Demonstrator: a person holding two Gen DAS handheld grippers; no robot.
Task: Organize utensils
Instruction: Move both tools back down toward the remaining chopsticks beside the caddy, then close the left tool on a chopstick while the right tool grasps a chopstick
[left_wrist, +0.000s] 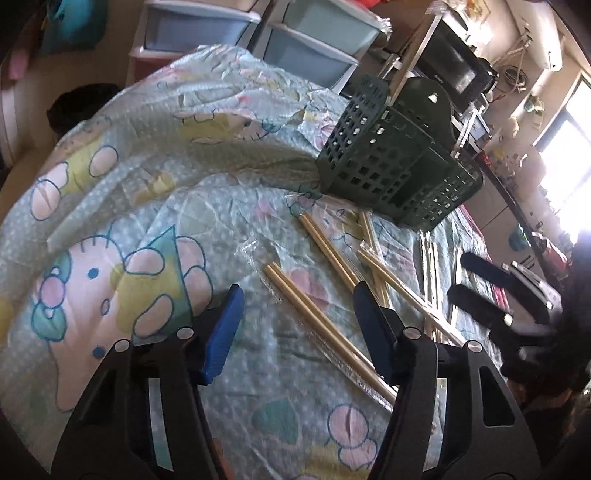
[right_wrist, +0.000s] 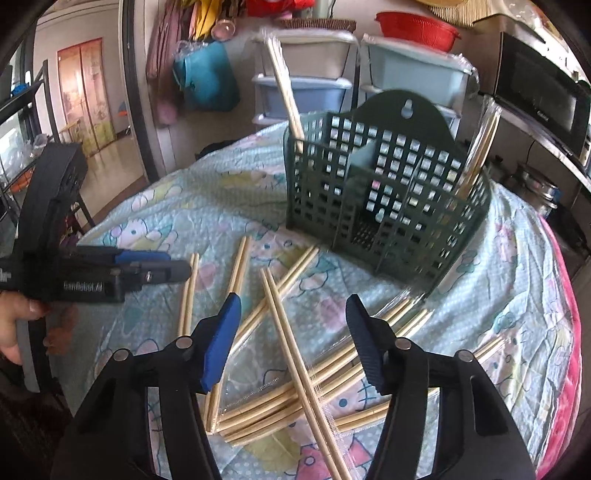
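Chopsticks (right_wrist: 280, 373) in clear wrappers, scattered on a cartoon-print cloth (left_wrist: 122, 206) in front of a green caddy (right_wrist: 384, 206).

Pale wooden pairs lie crossed just before the caddy, a perforated, divided holder; one wrapped pair (right_wrist: 286, 92) stands tilted in its left compartment, another (right_wrist: 480, 147) leans at its right end. Left gripper (left_wrist: 297, 314) and right gripper (right_wrist: 293, 326) hover over the pile, jaws wide, holding nothing.

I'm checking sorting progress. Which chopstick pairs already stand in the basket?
Two wrapped pairs stand in the green basket: one at its left end, one at its right end. The others lie flat on the tablecloth.
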